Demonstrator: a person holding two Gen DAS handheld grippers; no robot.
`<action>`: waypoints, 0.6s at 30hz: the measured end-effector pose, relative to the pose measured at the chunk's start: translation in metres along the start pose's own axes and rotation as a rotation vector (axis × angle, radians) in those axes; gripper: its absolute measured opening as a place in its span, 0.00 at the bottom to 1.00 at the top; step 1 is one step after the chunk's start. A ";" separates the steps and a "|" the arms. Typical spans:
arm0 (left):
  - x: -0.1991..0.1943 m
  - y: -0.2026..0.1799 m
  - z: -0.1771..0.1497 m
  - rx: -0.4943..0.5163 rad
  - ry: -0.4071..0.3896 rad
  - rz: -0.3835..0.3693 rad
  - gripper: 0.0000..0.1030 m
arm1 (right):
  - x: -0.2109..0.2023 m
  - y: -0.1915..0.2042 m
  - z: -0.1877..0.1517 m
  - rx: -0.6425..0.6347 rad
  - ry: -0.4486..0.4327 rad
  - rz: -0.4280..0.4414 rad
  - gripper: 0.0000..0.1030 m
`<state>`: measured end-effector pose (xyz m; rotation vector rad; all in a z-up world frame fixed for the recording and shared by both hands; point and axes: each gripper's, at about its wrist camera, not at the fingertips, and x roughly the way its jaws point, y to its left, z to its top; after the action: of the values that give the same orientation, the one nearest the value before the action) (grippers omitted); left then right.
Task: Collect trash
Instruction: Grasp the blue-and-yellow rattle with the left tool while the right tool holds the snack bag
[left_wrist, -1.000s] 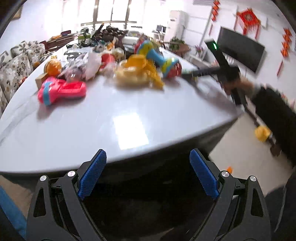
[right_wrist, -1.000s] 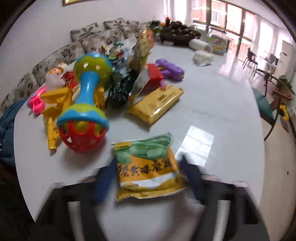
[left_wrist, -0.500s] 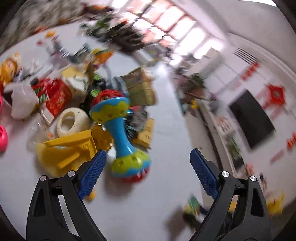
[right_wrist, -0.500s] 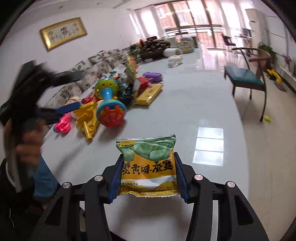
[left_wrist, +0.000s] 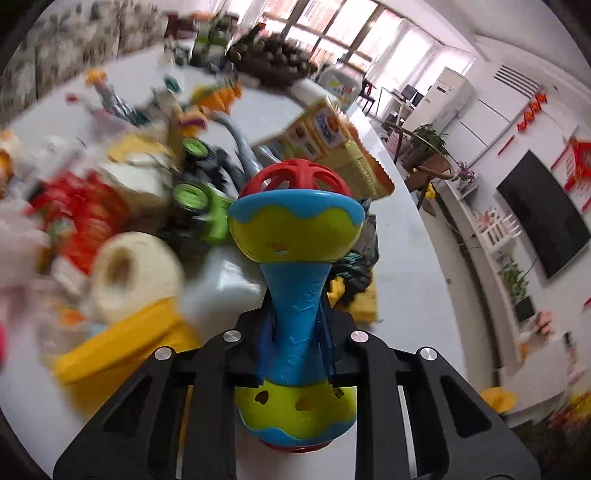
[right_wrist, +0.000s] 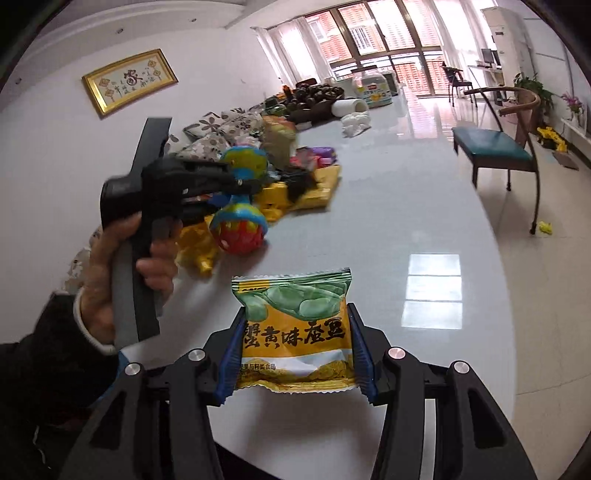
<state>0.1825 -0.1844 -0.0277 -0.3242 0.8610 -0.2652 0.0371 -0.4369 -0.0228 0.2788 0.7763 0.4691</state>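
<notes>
Two grips are showing at once. Your left gripper (left_wrist: 294, 341) is closing its jaws around the blue neck of the rattle (left_wrist: 293, 291), and the blue pads (left_wrist: 266, 328) are pressing on either side of that neck. Beyond the fingertips the rattle's yellow-green cup and red cage are sticking out, while its other bulb is sitting back between the finger bases. From the right wrist view, your left hand (right_wrist: 122, 266) is wrapping the handle, and the rattle is hanging from the fingers just over the table (right_wrist: 388, 206), red end lowest.

Your right gripper (right_wrist: 295, 354) is pinching a snack packet (right_wrist: 293, 332) between its pads, one on each side edge. The packet is standing up between the fingers, its green top rising past the fingertips and its crimped lower edge reaching back toward the finger bases.

Ahead of your left fingers a blurred heap is lying on the table: a cream ring (left_wrist: 135, 271) to the left of the fingertips, a yellow toy (left_wrist: 122, 347) just beside the left finger, a green toy truck (left_wrist: 201, 206) beyond, and an orange box (left_wrist: 325, 133) further out, tilted. Ahead and right of your right fingers, off the table, a chair (right_wrist: 498, 147) is standing on the floor.
</notes>
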 end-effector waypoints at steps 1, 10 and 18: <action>-0.014 0.000 -0.005 0.045 -0.022 -0.002 0.20 | -0.001 0.004 -0.001 -0.001 -0.004 0.006 0.49; -0.212 0.021 -0.075 0.391 -0.283 -0.148 0.20 | -0.026 0.076 -0.003 -0.048 -0.077 0.151 0.49; -0.260 0.102 -0.181 0.508 -0.193 0.003 0.20 | -0.033 0.167 -0.051 -0.185 -0.018 0.250 0.49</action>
<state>-0.1097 -0.0293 0.0040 0.1249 0.5783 -0.4315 -0.0711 -0.3058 0.0301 0.2081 0.6784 0.7691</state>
